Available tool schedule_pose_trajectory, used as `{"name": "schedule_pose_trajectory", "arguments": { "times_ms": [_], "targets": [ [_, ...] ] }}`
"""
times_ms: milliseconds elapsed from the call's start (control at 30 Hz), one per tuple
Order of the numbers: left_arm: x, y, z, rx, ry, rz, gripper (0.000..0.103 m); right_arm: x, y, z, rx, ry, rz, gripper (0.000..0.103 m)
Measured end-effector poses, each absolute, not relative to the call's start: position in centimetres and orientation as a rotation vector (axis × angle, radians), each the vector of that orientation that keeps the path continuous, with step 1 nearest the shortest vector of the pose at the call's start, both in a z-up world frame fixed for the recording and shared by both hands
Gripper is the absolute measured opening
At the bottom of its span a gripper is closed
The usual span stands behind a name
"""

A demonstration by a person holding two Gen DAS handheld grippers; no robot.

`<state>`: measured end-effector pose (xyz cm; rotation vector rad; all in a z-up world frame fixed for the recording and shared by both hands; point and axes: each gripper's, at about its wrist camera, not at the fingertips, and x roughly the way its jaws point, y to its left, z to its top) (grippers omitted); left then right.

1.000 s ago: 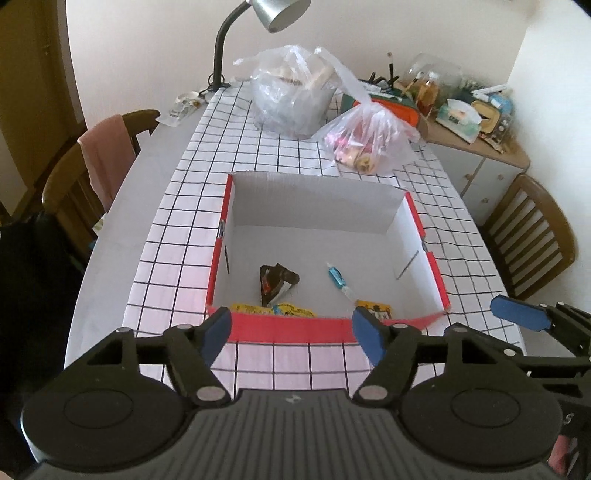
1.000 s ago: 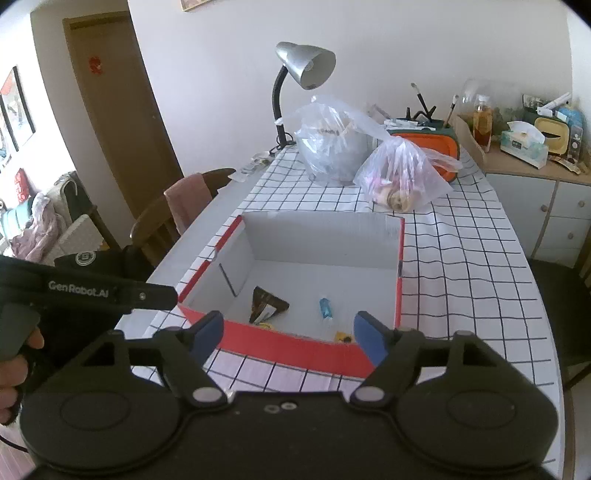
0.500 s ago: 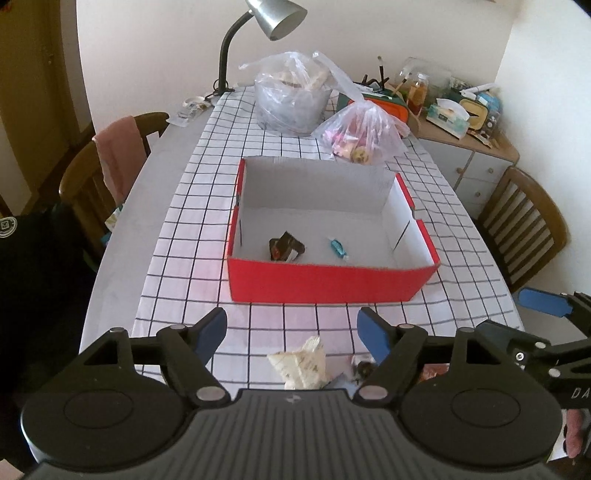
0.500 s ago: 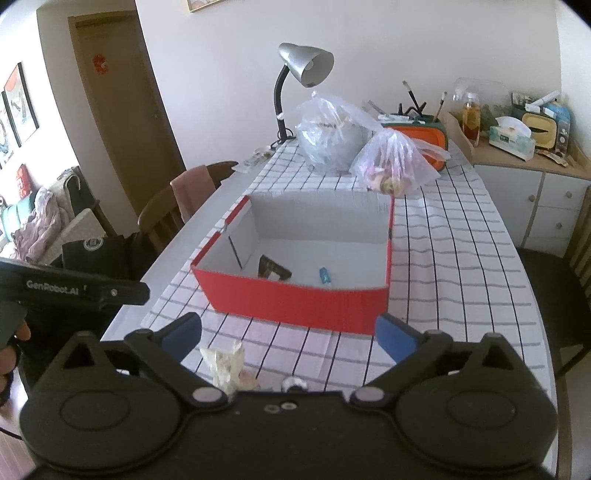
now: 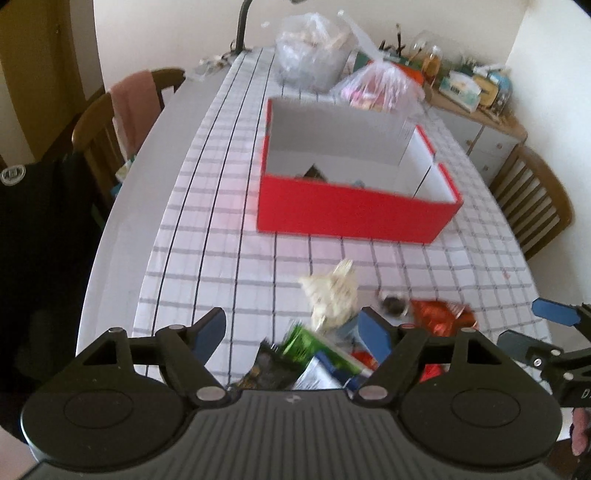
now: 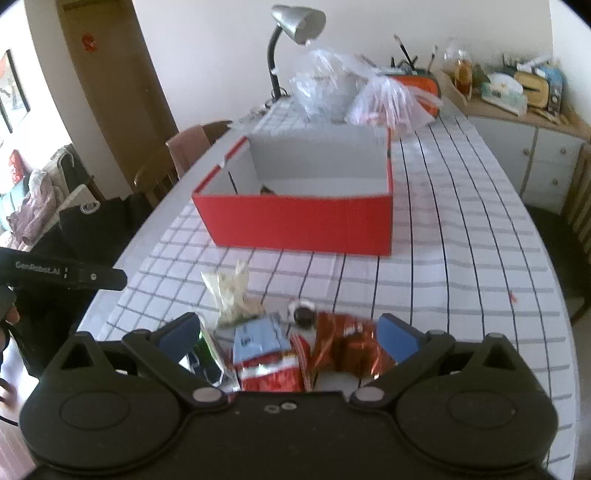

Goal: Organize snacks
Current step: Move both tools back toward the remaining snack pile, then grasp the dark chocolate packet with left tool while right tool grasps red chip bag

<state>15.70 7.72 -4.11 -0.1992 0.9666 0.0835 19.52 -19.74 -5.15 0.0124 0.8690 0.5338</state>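
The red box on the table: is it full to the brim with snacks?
No. The red box shows mostly bare white inner walls, with only a dark wrapper peeking above its front wall.

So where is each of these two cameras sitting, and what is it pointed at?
Left wrist: sits on the left gripper, angled down along the checked table at the snack pile and red box; its own open fingers show, with the right gripper's tips at right.
Right wrist: sits on the right gripper, same direction; open fingers straddle the pile, with the left gripper's body at left.
Shared: box, pile, lamp, plastic bags.
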Motion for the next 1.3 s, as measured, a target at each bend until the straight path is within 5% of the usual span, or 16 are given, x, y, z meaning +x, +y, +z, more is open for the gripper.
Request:
{"name": "schedule_pose_trajectory", "arguments": {
  "times_ms": [733, 1300],
  "targets": [
    [15.4, 9.4, -14.8, -0.082, 1.175, 0.022, 0.079, 17.4, -16.8, -13.6, -0.119, 1.019, 0.560, 0.102],
    [17.0, 9.7, -17.0, -0.052, 1.232, -0.016, 0.078, 18.6, -13.7, -16.2, -0.272, 1.014, 0.583, 0.093]
  ]
}}
